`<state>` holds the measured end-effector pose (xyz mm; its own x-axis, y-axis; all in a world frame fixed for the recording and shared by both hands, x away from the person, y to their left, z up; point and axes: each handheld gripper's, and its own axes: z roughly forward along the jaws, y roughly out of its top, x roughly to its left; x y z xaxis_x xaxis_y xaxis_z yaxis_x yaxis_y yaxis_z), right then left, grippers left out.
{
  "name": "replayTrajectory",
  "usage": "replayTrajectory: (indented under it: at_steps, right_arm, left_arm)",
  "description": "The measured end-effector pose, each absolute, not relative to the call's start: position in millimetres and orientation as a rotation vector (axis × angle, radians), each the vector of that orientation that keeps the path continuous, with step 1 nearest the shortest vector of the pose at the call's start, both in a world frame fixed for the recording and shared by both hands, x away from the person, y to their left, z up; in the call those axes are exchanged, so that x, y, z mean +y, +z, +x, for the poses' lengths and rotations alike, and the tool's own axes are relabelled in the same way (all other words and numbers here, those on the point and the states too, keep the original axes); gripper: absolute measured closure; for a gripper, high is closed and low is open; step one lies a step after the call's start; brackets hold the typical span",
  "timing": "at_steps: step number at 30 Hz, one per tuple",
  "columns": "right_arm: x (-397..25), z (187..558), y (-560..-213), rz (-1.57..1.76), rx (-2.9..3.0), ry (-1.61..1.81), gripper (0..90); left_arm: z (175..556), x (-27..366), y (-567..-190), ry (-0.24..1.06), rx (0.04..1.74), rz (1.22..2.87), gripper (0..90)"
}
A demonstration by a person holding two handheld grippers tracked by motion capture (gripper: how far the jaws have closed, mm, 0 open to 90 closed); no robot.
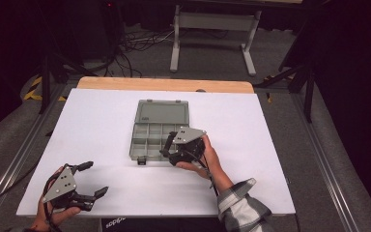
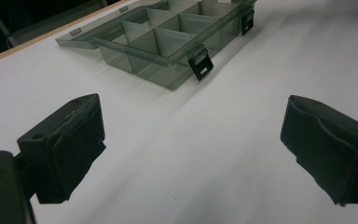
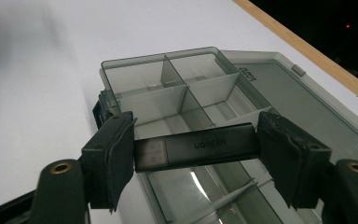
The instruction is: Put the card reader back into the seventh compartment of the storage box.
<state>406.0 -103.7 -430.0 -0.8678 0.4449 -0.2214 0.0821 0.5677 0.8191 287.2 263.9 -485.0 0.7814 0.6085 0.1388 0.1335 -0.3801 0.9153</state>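
a white sheet covers the desk (image 1: pixel 101 125), with a strip of pale wood showing along its far edge; beyond it lie grey carpet, loose black cables and the white legs of a frame (image 1: pixel 176 43), and the room around is dark. near the middle of the desk sits a smoky translucent plastic organiser box (image 1: pixel 149 140), shallow and rectangular, split by thin dividers into small compartments, its flat lid (image 1: pixel 163 112) folded open away from the person and two dark latches (image 2: pixel 200 63) hanging from its near wall. the right claw (image 3: pixel 196 149) hovers over the box's right side, its padded matte black jaws clamped end to end on a dark, smooth, oblong usb stick (image 3: pixel 198 148) with a see-through cap and pale lettering, held level above the compartments. the left claw (image 1: pixel 92 179) is well to the left of the box and nearer the person, jaws spread wide with nothing between them, above the bare sheet
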Motion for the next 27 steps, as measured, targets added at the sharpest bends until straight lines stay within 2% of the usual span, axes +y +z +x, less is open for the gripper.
replayTrajectory:
  at_steps: [27]
  right_arm:
    - [-101.5,409.6,-438.8,0.477,2.416,1.203,30.2]
  left_arm:
    - [286.5,264.4,-484.7,0.566,0.563,1.930,7.5]
